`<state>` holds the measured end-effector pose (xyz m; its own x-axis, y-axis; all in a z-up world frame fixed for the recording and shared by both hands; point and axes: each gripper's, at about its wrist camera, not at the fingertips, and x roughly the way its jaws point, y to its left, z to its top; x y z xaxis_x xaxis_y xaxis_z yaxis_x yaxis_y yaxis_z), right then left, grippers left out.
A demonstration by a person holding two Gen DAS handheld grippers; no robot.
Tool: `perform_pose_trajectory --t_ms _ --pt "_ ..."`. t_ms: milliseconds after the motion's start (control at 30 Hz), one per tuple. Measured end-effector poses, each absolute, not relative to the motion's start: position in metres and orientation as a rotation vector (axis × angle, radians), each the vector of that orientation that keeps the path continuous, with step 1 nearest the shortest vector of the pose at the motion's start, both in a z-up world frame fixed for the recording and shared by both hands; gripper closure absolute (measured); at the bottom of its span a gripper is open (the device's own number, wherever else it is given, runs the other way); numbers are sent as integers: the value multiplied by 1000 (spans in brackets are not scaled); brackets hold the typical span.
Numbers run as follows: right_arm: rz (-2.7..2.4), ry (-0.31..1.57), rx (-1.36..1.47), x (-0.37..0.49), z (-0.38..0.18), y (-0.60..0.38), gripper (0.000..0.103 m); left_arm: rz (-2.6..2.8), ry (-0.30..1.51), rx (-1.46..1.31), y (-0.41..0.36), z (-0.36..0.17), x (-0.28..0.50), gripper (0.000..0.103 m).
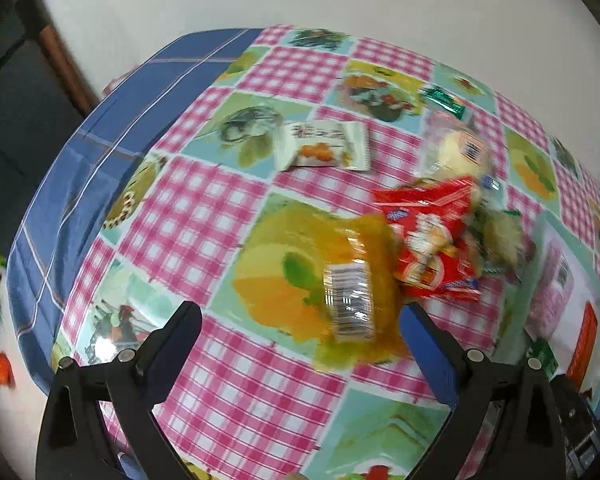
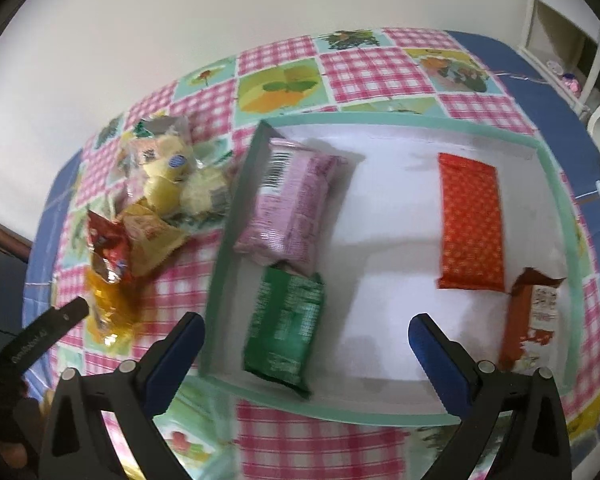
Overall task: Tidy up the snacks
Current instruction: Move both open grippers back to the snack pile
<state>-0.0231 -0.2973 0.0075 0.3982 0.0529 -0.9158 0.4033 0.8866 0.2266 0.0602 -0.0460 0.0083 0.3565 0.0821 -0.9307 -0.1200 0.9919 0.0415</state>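
In the left wrist view my left gripper (image 1: 300, 316) is open and empty, just above a clear-wrapped yellow snack (image 1: 356, 296) on the table. A red packet (image 1: 432, 240) and pale yellow snacks (image 1: 460, 152) lie to its right, a white packet (image 1: 324, 146) farther back. In the right wrist view my right gripper (image 2: 306, 328) is open and empty over a shallow white tray (image 2: 400, 394) with a green rim. In the tray lie a pink packet (image 2: 292, 208), a green packet (image 2: 286, 320), an orange packet (image 2: 470, 224) and a brown packet (image 2: 534, 316).
The table wears a pink-checked fruit-print cloth (image 1: 204, 216) over a blue one (image 1: 60, 192), against a white wall. The snack pile (image 2: 152, 208) lies left of the tray. The left gripper's finger (image 2: 56, 322) shows beside it. A white shelf frame (image 2: 580, 52) stands at the right.
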Motion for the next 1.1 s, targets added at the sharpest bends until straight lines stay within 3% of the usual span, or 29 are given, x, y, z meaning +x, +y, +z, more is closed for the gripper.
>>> perform_pose_trajectory --t_ms 600,933,1100 --pt "-31 1090 436 24 15 -222 0 161 1245 -196 0 -3 85 4" --pt "9 1077 286 63 9 -186 1 229 1276 -246 22 -15 107 4" --pt "24 1103 203 78 -2 -167 7 246 1300 -271 30 -22 111 4"
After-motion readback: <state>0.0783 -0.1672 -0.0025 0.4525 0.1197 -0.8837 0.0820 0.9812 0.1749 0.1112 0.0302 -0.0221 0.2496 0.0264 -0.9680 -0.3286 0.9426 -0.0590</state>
